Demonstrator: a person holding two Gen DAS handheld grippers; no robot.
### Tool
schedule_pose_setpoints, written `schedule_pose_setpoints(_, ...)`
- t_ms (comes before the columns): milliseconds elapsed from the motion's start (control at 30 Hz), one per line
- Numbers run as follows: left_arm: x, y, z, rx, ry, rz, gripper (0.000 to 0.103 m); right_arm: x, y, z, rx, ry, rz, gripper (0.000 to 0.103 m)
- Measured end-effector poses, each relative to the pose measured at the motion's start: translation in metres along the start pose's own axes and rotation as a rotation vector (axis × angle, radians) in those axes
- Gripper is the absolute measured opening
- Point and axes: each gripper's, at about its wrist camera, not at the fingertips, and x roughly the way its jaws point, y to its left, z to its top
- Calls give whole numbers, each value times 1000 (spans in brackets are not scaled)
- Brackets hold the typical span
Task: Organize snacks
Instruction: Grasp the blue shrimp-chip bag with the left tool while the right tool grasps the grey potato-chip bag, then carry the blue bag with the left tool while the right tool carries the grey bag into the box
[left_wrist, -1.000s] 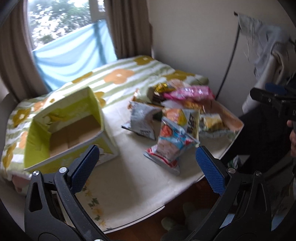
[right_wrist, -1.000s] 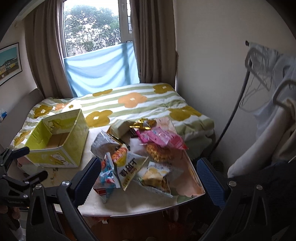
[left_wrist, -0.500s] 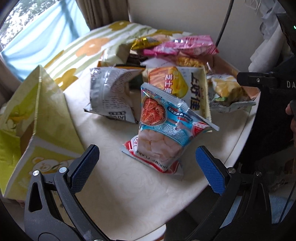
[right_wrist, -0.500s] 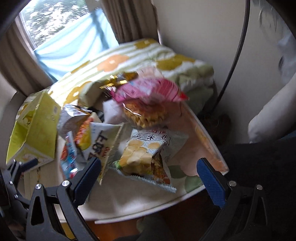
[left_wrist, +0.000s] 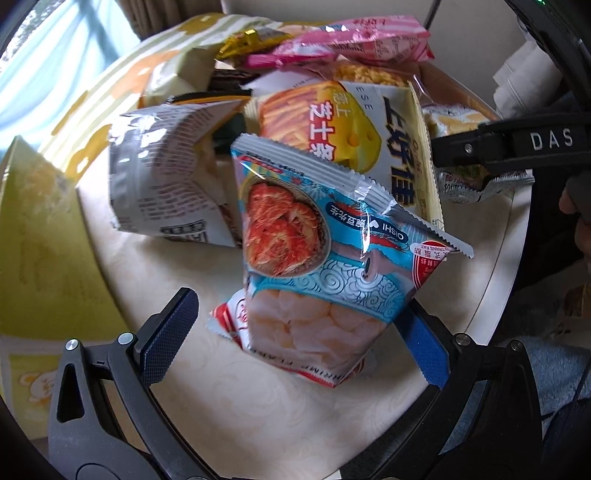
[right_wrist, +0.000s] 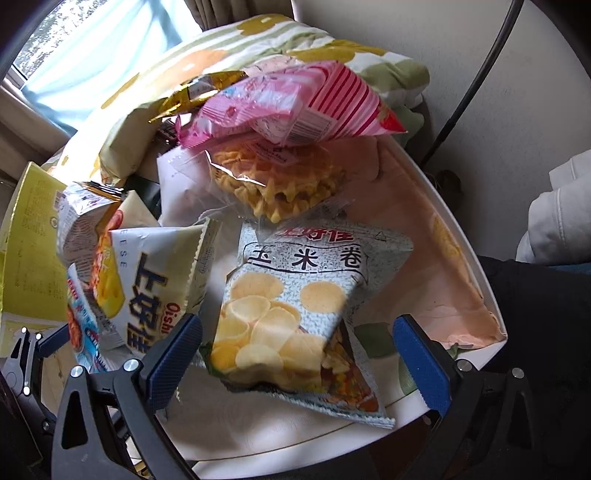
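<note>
While the jaws of the left gripper are spread wide around the lower part of the shrimp cracker bag on the bench, nothing is gripped. Likewise the right gripper is held wide around the corn puff bag. Both bags are judged light, air-filled, slippery, with fragile contents; the crimped edge should be taken. Compared with one second earlier, both grippers are much nearer the snacks

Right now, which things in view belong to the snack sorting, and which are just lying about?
Job:
shrimp chip bag
cheese stick bag
corn curl bag
pink bag
yellow box

Lying about:
floral bedding
black cable
</note>
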Motion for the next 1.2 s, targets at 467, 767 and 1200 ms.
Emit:
schedule_pose_setpoints(467, 17, 9, 9, 48, 18, -145, 60, 21, -12, 16, 91, 23, -47, 103)
schedule_pose_setpoints(767, 14, 37, 14, -8, 27, -167, 57, 37, -22, 18, 104, 59, -48, 75)
schedule_pose_setpoints(1200, -18, 28, 14, -39, 12, -139, 57, 31, -24, 3, 72, 63, -37, 58)
